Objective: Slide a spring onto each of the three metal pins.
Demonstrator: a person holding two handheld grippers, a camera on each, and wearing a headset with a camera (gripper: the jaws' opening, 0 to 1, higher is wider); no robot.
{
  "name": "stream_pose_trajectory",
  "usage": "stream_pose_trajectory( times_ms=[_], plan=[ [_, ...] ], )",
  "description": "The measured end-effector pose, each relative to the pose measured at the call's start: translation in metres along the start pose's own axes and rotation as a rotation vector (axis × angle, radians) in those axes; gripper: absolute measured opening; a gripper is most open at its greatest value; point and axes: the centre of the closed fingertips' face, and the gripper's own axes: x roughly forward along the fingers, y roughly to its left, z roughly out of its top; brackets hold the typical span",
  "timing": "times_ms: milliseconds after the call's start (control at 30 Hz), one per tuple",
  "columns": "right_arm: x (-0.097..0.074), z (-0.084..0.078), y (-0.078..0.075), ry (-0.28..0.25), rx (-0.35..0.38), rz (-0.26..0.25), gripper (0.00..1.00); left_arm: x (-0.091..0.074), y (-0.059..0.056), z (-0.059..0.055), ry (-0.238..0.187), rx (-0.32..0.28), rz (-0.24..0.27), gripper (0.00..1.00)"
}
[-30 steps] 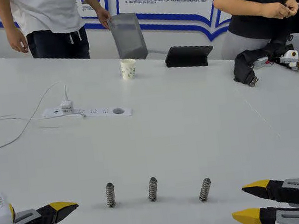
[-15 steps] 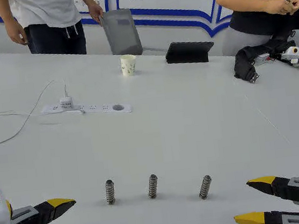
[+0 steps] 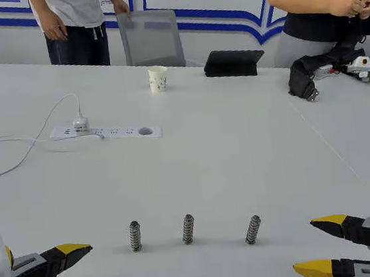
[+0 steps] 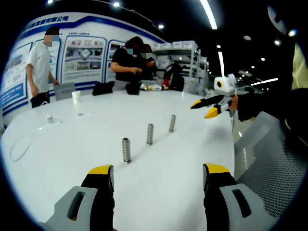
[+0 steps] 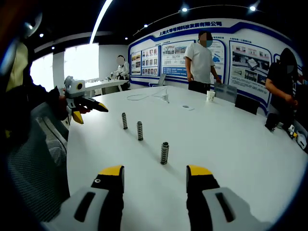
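Springs (image 3: 188, 228) stand upright, three in a row, on the near part of the white table (image 3: 239, 145), the right-hand one leaning a little. Whether pins run through the coils cannot be made out. In the head view the frame's lower corners cut off both grippers, and one jaw of the left one is hidden. The left gripper (image 4: 159, 169) is spread wide and holds nothing, well to the left of the row. The right gripper (image 5: 155, 170) is likewise wide and empty, off to the right. Farther back lie a power strip (image 3: 104, 131) with its white cable (image 3: 13, 157), a paper cup (image 3: 158, 79) and a black case (image 3: 232, 63). Beyond them are a grey chair (image 3: 151, 38) and people standing, cut off at the top edge. Nothing lies between the grippers and the row. Compared with half a second ago, the springs stand as before and both grippers remain apart from them.
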Motion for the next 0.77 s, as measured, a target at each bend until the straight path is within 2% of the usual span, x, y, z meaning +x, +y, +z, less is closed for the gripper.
stream_pose_trajectory(
  times_ms=[767],
  plan=[
    [-0.0021,-0.0008,0.0011,-0.001,0.005,-0.003,0.54,-0.0012,-0.0014,0.0005,0.009,0.003,0.005,0.77]
  ],
)
